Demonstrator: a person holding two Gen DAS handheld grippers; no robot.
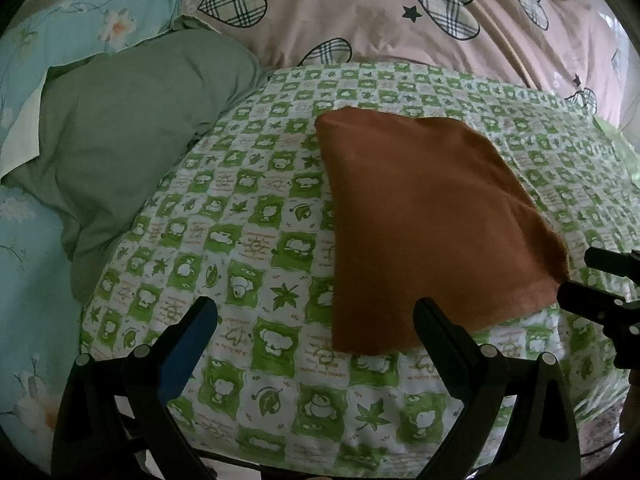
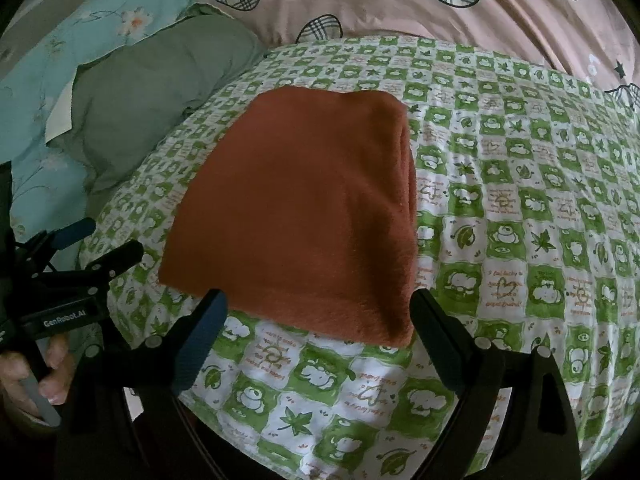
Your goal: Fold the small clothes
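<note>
A rust-orange fleece cloth (image 1: pixel 424 216) lies folded flat on the green-and-white checked sheet (image 1: pixel 256 240). In the left wrist view it is right of centre, its near edge just beyond my left gripper's right finger. My left gripper (image 1: pixel 316 316) is open and empty, hovering over the sheet beside the cloth's near left corner. In the right wrist view the cloth (image 2: pixel 304 216) fills the centre. My right gripper (image 2: pixel 320 312) is open, its fingers straddling the cloth's near edge, holding nothing. The right gripper also shows in the left wrist view (image 1: pixel 592 280), and the left gripper in the right wrist view (image 2: pixel 100 244).
A grey-green pillow (image 1: pixel 132 136) lies to the left of the sheet, on pale blue floral bedding (image 1: pixel 80 32). A pink duvet with plaid hearts (image 1: pixel 400 12) is piled at the back. The sheet's front edge (image 2: pixel 224 412) drops off near me.
</note>
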